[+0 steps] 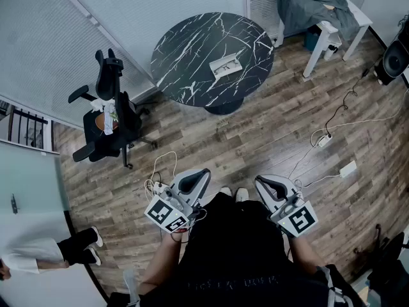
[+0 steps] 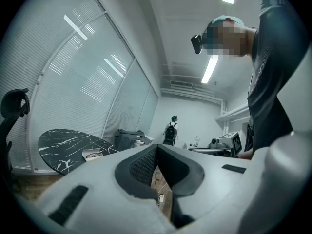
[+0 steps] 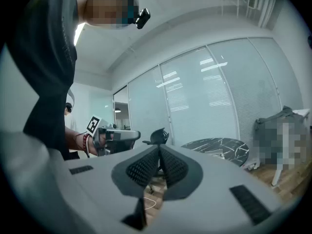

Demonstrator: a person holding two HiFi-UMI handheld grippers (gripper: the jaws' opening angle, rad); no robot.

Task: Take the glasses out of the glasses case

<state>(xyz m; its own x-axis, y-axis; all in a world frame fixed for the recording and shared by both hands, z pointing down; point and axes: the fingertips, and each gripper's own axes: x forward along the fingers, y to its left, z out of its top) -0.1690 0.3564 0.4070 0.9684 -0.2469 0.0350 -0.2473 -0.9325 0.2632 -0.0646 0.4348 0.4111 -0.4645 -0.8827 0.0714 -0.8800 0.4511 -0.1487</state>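
Note:
The glasses case (image 1: 225, 64) lies open on the round black marble table (image 1: 192, 50), far ahead of me, with the glasses inside it. It also shows small in the left gripper view, where the case (image 2: 92, 154) rests on the table (image 2: 63, 145). My left gripper (image 1: 206, 171) and right gripper (image 1: 258, 179) are held close to my body, well short of the table, over the wooden floor. Both are shut with nothing between the pads: left gripper (image 2: 156, 147), right gripper (image 3: 159, 146). The right gripper view catches the table (image 3: 217, 147) in the distance.
A black office chair (image 1: 108, 117) stands left of the table. A white desk with a grey cloth (image 1: 319, 8) is at the back right, a speaker (image 1: 393, 59) beside it. Cables and a power strip (image 1: 324, 139) lie on the floor. Another person's legs (image 1: 77, 248) are at lower left.

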